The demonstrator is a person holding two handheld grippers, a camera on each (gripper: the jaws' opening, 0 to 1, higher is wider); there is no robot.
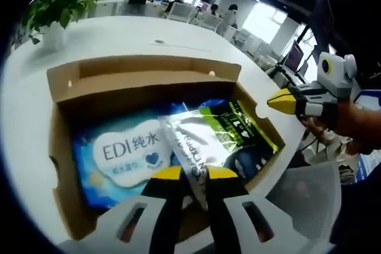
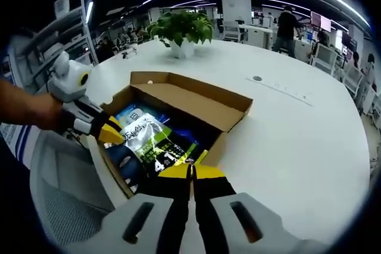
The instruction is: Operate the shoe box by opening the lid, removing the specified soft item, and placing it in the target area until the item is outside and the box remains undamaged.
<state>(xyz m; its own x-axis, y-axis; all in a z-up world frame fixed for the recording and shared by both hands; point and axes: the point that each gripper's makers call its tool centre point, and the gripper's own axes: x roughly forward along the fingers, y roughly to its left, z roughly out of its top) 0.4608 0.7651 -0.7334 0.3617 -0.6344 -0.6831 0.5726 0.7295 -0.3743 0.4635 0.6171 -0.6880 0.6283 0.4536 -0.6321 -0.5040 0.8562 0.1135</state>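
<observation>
Open box [image 2: 178,102], packets perhaps crowding inside [image 2: 156,144]

My jaws are black with yellow tips on white bodies. The shoe box [image 1: 149,81] is plain brown cardboard. Inside it, the wipes pack [image 1: 119,159] is blue with a white cloud patch and blue lettering. The pouch [image 1: 205,138] is silver on one face, black and lime green on the other (white print). The table [image 2: 297,135] is white, the plant [image 2: 181,25] green.
</observation>
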